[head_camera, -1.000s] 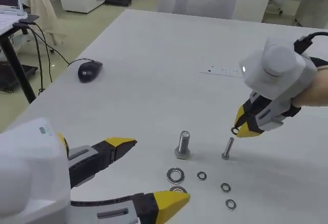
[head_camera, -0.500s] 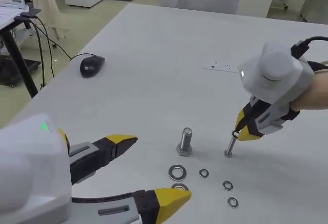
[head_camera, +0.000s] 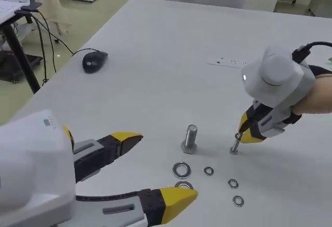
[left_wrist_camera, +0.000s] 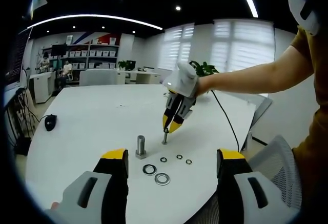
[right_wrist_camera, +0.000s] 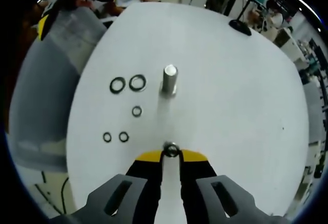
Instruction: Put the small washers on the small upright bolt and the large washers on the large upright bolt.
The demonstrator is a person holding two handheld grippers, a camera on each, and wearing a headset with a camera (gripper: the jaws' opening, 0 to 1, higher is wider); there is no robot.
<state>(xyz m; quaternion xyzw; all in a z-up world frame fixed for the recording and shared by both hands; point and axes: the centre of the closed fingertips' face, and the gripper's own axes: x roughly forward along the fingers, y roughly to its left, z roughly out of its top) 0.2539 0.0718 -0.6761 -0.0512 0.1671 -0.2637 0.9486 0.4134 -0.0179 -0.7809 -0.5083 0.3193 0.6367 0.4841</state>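
My right gripper (head_camera: 243,133) is shut on a small washer (right_wrist_camera: 171,150), held right at the top of the small upright bolt (head_camera: 235,145). The large upright bolt (head_camera: 190,138) stands to its left, bare. In front of the bolts lie two large washers (head_camera: 181,170) and three small washers (head_camera: 233,184) flat on the table. The nearer large washer (head_camera: 183,186) is partly hidden by my left gripper's finger. My left gripper (head_camera: 155,167) hovers open near the table's front edge with nothing between its fingers. The left gripper view shows the right gripper (left_wrist_camera: 171,124) over the small bolt (left_wrist_camera: 165,138).
A black mouse (head_camera: 94,59) with its cable lies at the far left of the white table (head_camera: 155,81). A white power strip (head_camera: 228,62) lies at the back right. A person's arm (left_wrist_camera: 256,78) reaches in from the right.
My right gripper has lowered the small washer from just above the small bolt down to its top. The left gripper has stayed open in place; the head camera shifted slightly.
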